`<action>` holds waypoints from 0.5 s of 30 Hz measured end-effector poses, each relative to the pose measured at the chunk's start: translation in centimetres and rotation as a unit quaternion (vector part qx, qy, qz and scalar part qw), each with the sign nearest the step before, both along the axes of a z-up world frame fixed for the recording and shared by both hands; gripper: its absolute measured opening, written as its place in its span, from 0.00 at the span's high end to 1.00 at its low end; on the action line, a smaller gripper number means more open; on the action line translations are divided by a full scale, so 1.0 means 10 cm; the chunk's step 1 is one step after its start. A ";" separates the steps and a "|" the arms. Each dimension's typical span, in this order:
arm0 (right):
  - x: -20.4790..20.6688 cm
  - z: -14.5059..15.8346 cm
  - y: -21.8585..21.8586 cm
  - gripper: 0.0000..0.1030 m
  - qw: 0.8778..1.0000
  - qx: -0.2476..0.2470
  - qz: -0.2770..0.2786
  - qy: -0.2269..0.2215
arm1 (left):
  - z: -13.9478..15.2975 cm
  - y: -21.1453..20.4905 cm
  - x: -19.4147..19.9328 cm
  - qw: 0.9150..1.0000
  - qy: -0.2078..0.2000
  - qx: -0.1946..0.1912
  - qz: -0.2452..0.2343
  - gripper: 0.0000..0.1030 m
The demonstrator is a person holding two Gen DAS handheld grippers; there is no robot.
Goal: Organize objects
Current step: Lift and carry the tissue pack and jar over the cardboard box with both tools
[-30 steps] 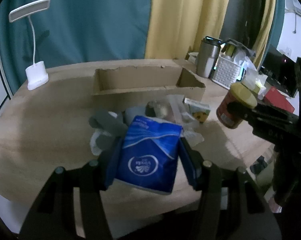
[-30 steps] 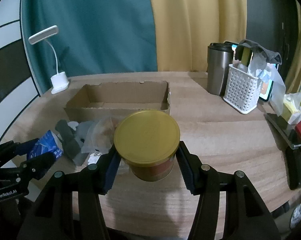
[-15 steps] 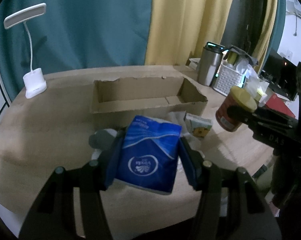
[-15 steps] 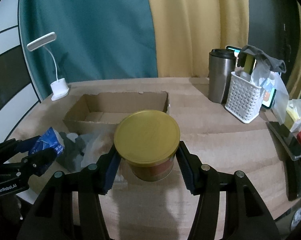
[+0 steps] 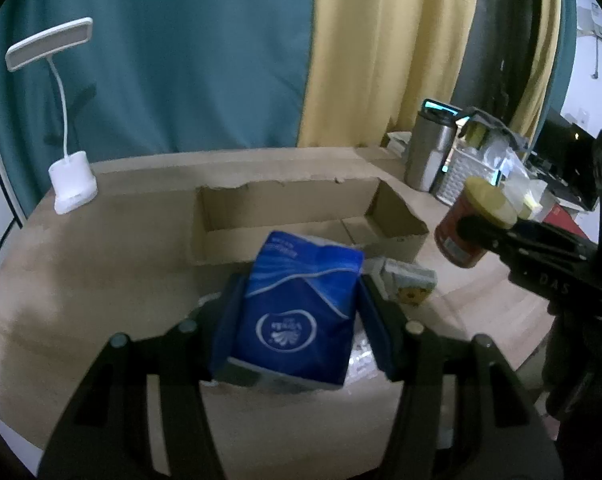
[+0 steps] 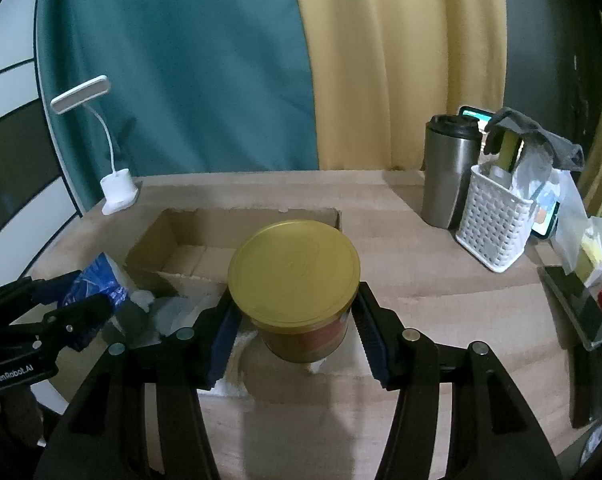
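Carrying blue tissue pack (image 5: 301, 312) clamped in left gripper (image 5: 299, 316), now closer to open cardboard box (image 5: 301, 216) than a second ago; gold-lidded can (image 6: 295, 280) clamped in right gripper (image 6: 295, 320), raised off wooden table (image 6: 441, 280). Both likely headed boxward; clutter pile (image 6: 169, 312) remains.

The blue tissue pack (image 5: 301, 312) is covering most of the pile lying in front of the cardboard box (image 5: 301, 216); only a small yellow-printed carton (image 5: 411, 286) is showing beside it. The logo on the pack is blurring beyond reading. In the right wrist view, the gold-lidded can (image 6: 295, 280) is hiding the box's near right corner. The can's label is staying unreadable.
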State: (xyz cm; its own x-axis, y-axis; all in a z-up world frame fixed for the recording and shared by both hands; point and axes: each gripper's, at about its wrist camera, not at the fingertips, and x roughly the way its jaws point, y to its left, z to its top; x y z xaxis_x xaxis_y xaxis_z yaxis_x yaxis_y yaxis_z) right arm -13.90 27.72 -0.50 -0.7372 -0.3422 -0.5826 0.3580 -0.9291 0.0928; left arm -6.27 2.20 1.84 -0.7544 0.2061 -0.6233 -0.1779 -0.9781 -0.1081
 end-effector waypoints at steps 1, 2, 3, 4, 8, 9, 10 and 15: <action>-0.01 0.00 0.00 0.43 1.000 0.000 0.000 0.000 | 0.00 0.00 -0.01 1.000 0.000 0.001 0.000 0.44; -0.03 0.00 0.00 0.43 1.000 0.001 0.001 0.000 | 0.01 0.00 -0.02 1.000 0.001 0.001 0.000 0.44; -0.05 0.01 0.00 0.43 1.000 0.001 0.001 0.001 | 0.01 0.00 -0.04 1.000 0.002 0.002 0.000 0.44; -0.06 0.01 0.00 0.43 1.000 0.001 0.001 0.000 | 0.01 0.00 -0.05 1.000 0.002 0.002 0.000 0.44; -0.11 0.02 -0.01 0.43 1.000 0.003 0.003 0.000 | 0.02 0.00 -0.12 1.000 0.003 0.004 0.000 0.44; -0.13 0.03 -0.01 0.43 1.000 0.004 0.003 0.000 | 0.02 0.00 -0.14 1.000 0.003 0.004 0.001 0.44; -0.15 0.03 -0.02 0.43 1.000 0.005 0.004 0.000 | 0.02 0.00 -0.15 1.000 0.003 0.005 0.001 0.44; -0.22 0.04 -0.03 0.43 1.000 0.004 0.006 0.000 | 0.04 0.00 -0.26 1.000 0.004 0.006 -0.001 0.44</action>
